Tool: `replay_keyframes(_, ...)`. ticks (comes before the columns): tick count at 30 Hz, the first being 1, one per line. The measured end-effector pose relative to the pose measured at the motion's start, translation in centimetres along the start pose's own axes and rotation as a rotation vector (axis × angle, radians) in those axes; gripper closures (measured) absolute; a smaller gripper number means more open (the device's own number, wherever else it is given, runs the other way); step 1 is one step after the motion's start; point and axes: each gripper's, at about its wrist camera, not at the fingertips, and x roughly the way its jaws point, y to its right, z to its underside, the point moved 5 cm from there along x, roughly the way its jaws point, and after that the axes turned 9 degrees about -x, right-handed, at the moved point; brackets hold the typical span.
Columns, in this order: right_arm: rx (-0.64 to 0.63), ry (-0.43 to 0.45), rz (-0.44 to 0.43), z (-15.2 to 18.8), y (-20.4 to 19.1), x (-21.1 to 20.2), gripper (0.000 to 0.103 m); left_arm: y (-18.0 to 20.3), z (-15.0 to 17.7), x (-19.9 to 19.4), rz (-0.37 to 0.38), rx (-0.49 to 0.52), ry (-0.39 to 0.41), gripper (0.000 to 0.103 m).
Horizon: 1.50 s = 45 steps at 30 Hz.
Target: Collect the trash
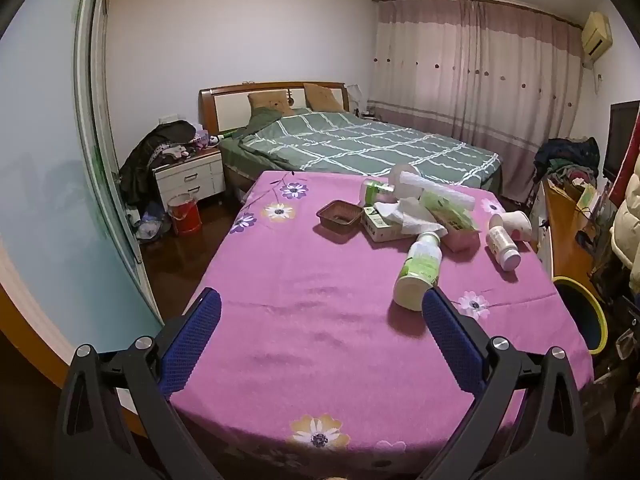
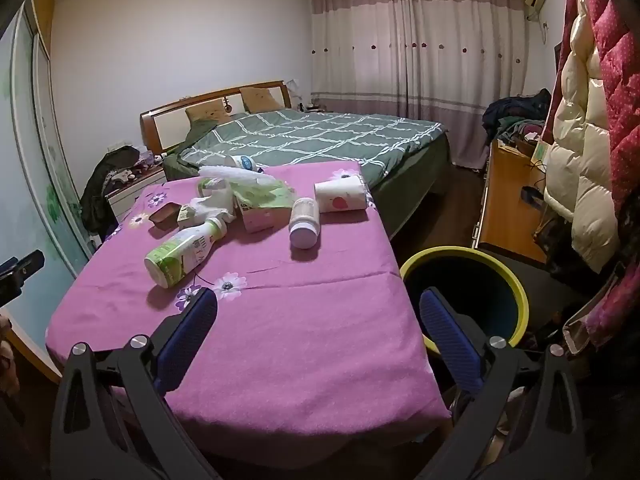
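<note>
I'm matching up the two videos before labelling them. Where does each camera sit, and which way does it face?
Left wrist: on the left gripper, aimed down over the pink table toward the bed; its two open blue fingers show.
Right wrist: on the right gripper, further right, over the table's right edge and the bin; its open fingers show, the left gripper at the left edge.
Shared: the green bottle, white jar, paper cup, bed and bin.
</note>
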Motion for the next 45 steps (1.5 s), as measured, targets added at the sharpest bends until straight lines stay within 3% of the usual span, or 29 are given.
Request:
replay_keyframes(10,0.008,-0.015,-0.003,0.2,0.1,0.2,0.006,0.8,1.3,-0.1,-0.007,0.010,0.007,0.004)
replay_keyframes(45,0.015,-0.019,-0.006,0.4,0.4,0.5,0.006,0.5,0.9,0.6,0.010,0.021,-0.037,0.004)
